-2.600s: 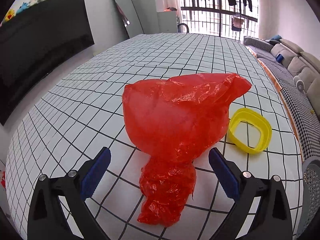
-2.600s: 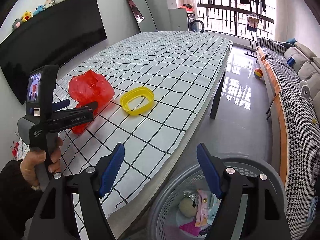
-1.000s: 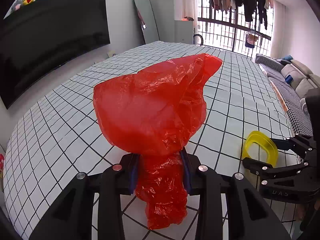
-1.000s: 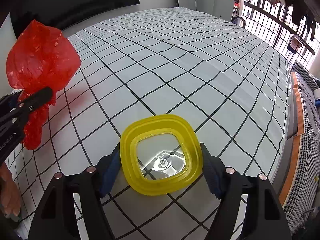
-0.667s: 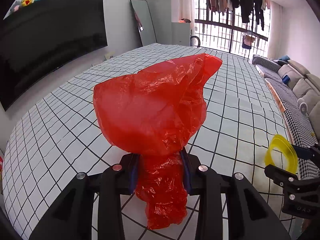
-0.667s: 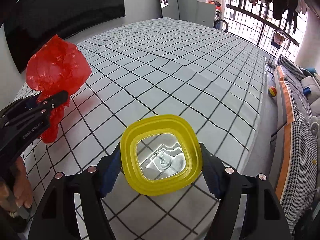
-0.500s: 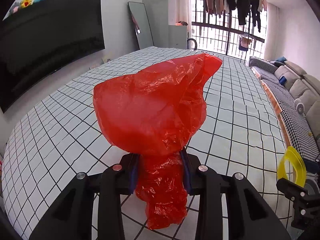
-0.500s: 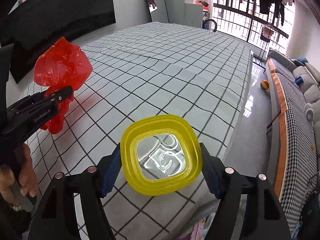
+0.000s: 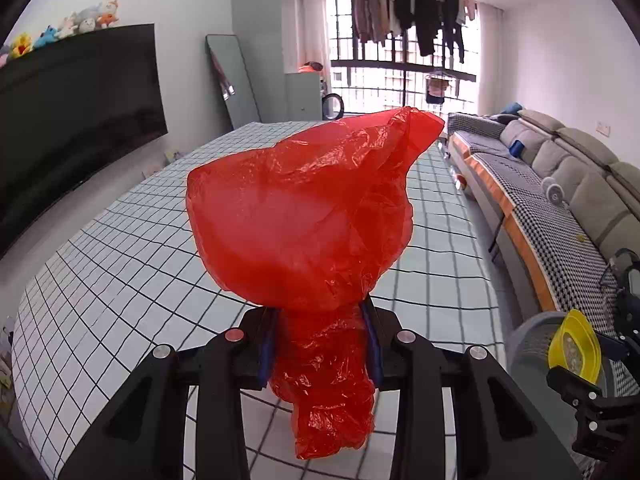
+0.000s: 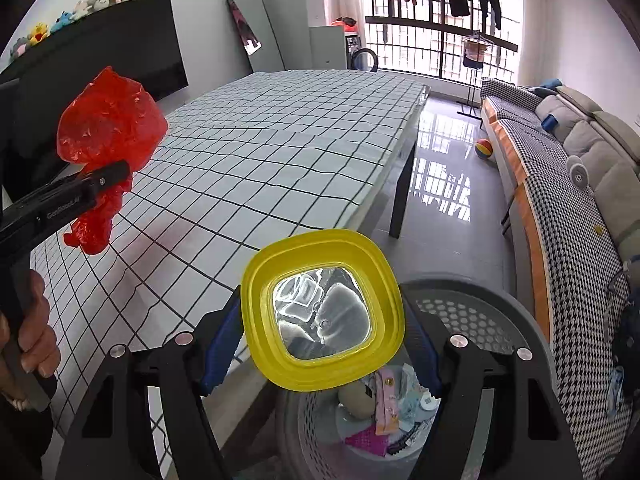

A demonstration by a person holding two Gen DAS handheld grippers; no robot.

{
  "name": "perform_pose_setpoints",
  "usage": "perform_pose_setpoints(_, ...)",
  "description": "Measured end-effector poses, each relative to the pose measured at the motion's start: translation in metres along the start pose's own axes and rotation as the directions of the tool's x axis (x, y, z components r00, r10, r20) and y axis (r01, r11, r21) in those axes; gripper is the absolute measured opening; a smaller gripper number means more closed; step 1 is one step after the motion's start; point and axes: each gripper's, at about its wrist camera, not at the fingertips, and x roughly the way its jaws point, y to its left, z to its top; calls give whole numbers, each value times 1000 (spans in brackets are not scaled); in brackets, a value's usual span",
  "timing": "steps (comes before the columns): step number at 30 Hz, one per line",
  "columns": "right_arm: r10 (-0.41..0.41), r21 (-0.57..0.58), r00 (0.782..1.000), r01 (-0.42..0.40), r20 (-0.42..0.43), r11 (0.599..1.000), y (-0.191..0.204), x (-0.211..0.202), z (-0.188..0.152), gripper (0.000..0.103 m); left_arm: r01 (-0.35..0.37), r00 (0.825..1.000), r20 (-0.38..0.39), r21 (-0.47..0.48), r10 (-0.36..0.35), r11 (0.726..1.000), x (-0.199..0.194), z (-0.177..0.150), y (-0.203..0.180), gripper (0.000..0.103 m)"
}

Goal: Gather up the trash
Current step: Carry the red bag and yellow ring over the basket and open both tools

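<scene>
— What carries everything here?

— A long table under a white cloth with a black grid [image 10: 280, 152], running toward a barred balcony window hung with clothes [image 9: 412, 28]. A big dark television screen [image 9: 72, 120] fills the wall along the table's left edge, with soft toys [image 10: 68, 8] lined on top, and a tall mirror [image 10: 256, 32] leans in the far corner. Past the table's right edge lie glossy floor tiles and a long sofa with a houndstooth cover [image 10: 560, 184].

— And the left gripper?

— The left gripper [image 9: 320, 344] is pinched tight on the neck of a crumpled red plastic bag [image 9: 308, 216], which hangs in the air above the near left part of the table, its bulk puffed up over the fingers and its tail drooping below them.

— The right one?

— The right gripper [image 10: 320, 320] clamps a square yellow plastic lid with a clear centre [image 10: 322, 312] by two opposite sides. It hangs off the table's near right edge, over a round grey perforated bin [image 10: 480, 320] on the floor with wrappers lying in it.
</scene>
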Motion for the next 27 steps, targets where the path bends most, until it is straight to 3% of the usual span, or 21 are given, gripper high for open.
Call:
perform_pose_setpoints(8,-59,79,998,57,21,995,-46,-45,-48,70,151,989,-12,51,-151,987,-50,-28,-74,35)
perform_pose_setpoints(16,-118,157,993,115,12,981,-98,-62,-81,70,291,954,-100,90,-282,953,-51,-54,-158,35)
perform_pose_setpoints(21,-135,157,991,136,-17,978,-114,-56,-88,70,300,948,-147,132,-281,945,-41,-74,-186,35)
perform_pose_setpoints(27,-122,154,991,128,-50,980,-126,-42,-92,71,301,942,-196,149,-270,942,-29,-85,-194,37)
